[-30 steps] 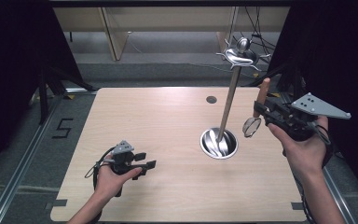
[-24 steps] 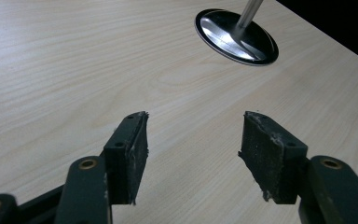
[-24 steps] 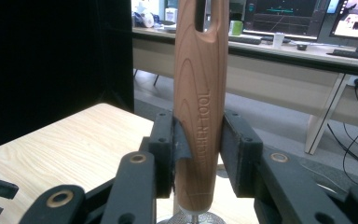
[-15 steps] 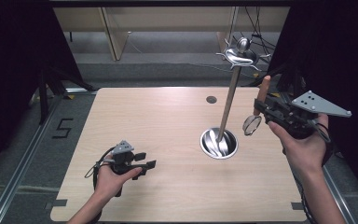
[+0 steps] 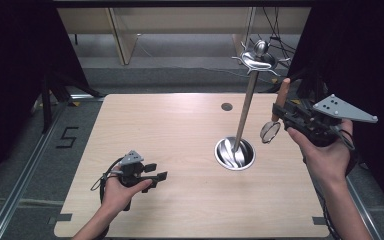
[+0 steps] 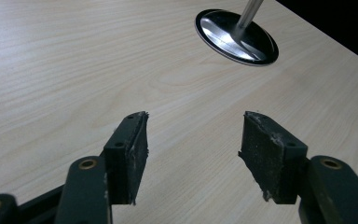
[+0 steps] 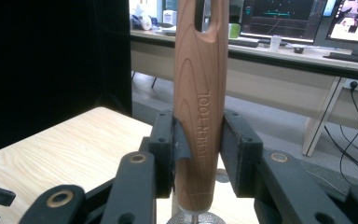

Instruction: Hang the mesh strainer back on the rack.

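Note:
A small strainer with a wooden handle [image 5: 281, 96] and a round mesh head [image 5: 269, 131] stands upright in the air at the table's right edge. My right gripper [image 5: 281, 112] is shut on the handle [image 7: 200, 102], and its pads press both sides [image 7: 199, 154]. To the left of it rises a metal utensil stand with a round base [image 5: 235, 153], a slanting pole [image 5: 245, 112] and a hooked top [image 5: 259, 59]. My left gripper [image 5: 157, 175] rests low at the front left of the table, open, with bare wood between its jaws [image 6: 193, 149]. The stand's base [image 6: 237, 37] lies ahead of it.
The light wooden table [image 5: 170, 130] has a small dark grommet hole [image 5: 226, 106] near its far edge. Black curtains hang on both sides. A desk with monitors [image 7: 279, 18] stands beyond the table's far side.

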### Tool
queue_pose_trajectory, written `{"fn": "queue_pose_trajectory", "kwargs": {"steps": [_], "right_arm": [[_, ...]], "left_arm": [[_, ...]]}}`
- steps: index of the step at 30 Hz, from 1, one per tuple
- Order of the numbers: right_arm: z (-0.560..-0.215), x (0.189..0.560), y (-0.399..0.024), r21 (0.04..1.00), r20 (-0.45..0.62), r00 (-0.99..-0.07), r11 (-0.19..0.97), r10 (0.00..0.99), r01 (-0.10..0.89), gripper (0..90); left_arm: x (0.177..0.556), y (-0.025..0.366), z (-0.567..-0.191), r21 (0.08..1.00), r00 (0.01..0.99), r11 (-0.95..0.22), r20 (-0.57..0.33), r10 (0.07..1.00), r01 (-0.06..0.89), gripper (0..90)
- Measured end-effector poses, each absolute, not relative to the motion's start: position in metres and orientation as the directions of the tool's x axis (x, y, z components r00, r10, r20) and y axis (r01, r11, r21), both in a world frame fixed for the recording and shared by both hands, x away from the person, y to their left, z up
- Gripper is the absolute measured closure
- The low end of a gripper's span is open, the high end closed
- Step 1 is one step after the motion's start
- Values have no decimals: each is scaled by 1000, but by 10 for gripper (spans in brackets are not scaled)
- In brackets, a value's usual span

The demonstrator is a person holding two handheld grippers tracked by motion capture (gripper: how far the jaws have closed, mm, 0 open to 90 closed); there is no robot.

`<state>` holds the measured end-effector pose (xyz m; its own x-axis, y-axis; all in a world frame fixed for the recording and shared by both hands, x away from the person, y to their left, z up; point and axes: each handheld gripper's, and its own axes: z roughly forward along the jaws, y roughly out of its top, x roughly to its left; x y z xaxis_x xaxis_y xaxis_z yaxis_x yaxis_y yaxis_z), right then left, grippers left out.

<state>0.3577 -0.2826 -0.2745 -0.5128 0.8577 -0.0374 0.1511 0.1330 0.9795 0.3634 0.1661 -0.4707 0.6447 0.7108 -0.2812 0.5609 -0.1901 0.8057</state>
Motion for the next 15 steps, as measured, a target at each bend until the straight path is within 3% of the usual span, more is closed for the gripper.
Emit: {"fn": "queue_pose_trajectory", "kwargs": {"steps": [15], "right_arm": [[-270, 360, -282, 980, -40, -516, 135, 856, 149, 684]], "left_arm": [[364, 166, -471, 807, 644, -189, -281, 711, 560, 403]]}}
